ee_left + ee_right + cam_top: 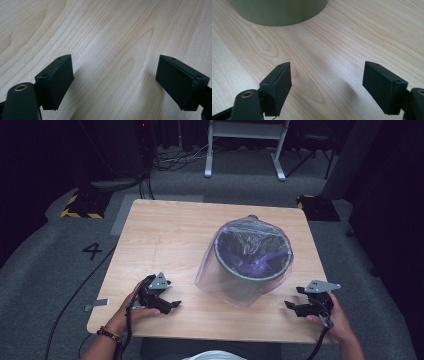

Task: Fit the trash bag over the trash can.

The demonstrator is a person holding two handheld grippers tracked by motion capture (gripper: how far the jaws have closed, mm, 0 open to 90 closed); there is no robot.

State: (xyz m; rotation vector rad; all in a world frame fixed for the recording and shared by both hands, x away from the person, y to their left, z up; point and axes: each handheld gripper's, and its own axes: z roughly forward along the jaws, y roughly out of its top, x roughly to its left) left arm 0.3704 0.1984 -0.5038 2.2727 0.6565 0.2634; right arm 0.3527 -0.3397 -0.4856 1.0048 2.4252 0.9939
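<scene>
A grey waste bin lined with a translucent purple bag stands upright on the wooden table. The left gripper sits left of the bin, the right gripper right of it, both near the bin with jaws spread wide on nothing.

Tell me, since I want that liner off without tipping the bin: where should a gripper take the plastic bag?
Probably the loose fold of the plastic bag hanging outside the bin on its left, pinched from the left gripper side. There the film billows clear of the wall; at the rim it lies taut.
</scene>
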